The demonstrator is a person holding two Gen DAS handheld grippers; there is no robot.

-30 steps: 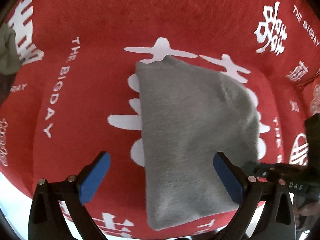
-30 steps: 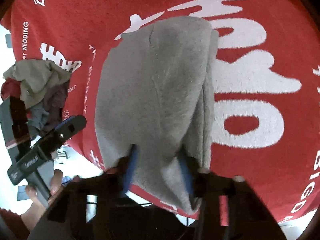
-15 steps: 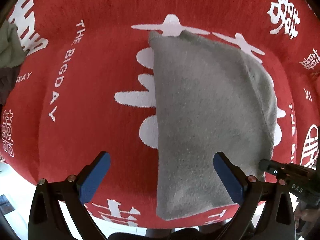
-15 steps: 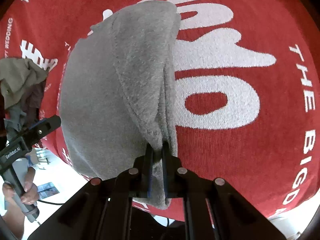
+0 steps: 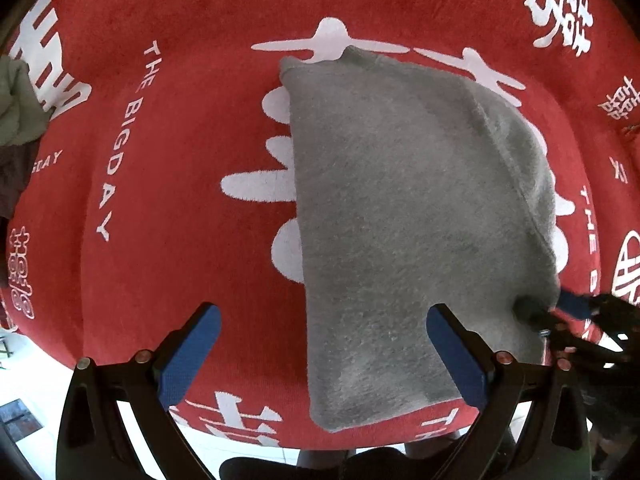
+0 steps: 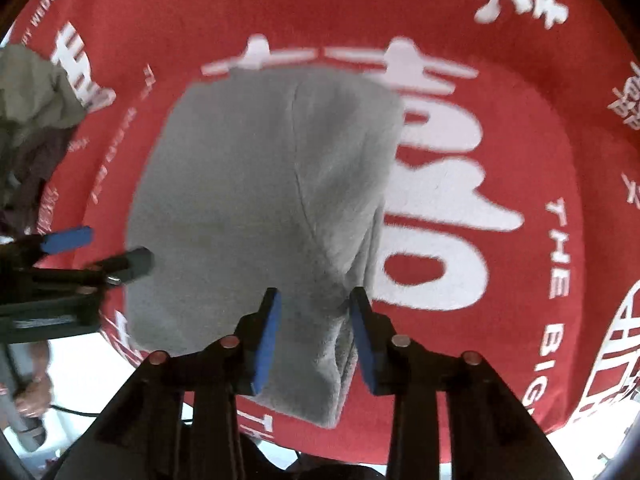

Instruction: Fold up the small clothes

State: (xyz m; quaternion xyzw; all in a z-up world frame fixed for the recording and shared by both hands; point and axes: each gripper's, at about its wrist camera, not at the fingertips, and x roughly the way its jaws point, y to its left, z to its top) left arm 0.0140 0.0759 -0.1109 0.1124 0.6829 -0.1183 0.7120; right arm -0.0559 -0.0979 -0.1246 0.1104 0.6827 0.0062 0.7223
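Observation:
A folded grey garment lies on the red printed cloth that covers the table. My left gripper is open and empty, hovering over the garment's near left edge. My right gripper is open, its blue pads on either side of the garment's near right fold without pinching it. The garment also shows in the right wrist view. The right gripper also shows at the right in the left wrist view. The left gripper also shows at the left in the right wrist view.
A pile of unfolded clothes, olive and dark, lies at the far left of the table, and also shows in the right wrist view. The table's near edge runs just below the garment, with white floor beyond.
My right gripper was shut on the garment's right fold and has now opened and let it go. The garment has settled flat. My left gripper stays open, shifted slightly.

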